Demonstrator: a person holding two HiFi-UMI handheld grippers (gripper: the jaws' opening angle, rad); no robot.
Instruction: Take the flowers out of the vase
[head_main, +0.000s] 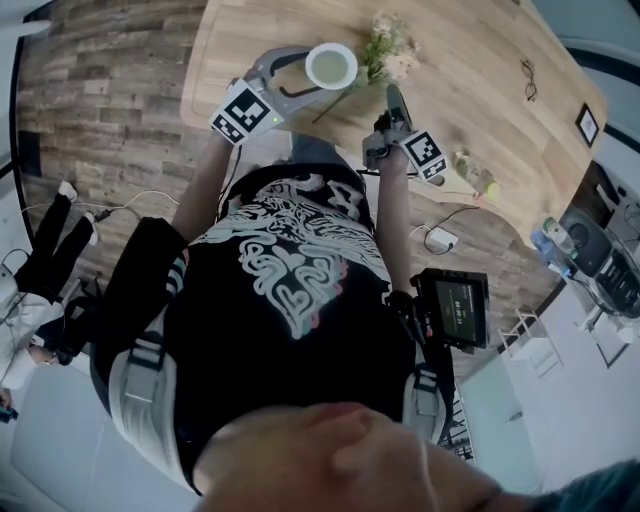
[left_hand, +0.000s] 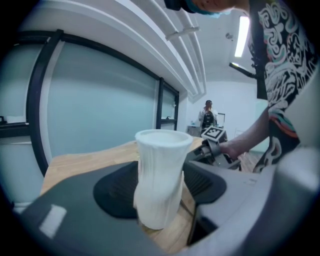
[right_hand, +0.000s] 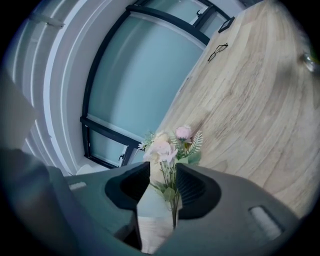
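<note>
Left hand-held gripper (left_hand: 160, 187) clamps the empty white vase (head_main: 331, 66), upright on the desk (head_main: 470, 90). Right hand-held gripper (right_hand: 162, 187) is partly open, jaws loose around the stems of the flowers (right_hand: 165, 147) lying beside the vase. Removal looks done; next, back the right one off the stems.

Cannot see the foot of the vase (left_hand: 160, 165) behind the left tongs (left_hand: 160, 189). Cannot trace the flowers (right_hand: 165, 147) to their stem ends past the right tongs (right_hand: 162, 176). Cannot tell what small pale item (head_main: 476, 178) lies on the bench (head_main: 480, 80), itself cut by the head view's top edge.
</note>
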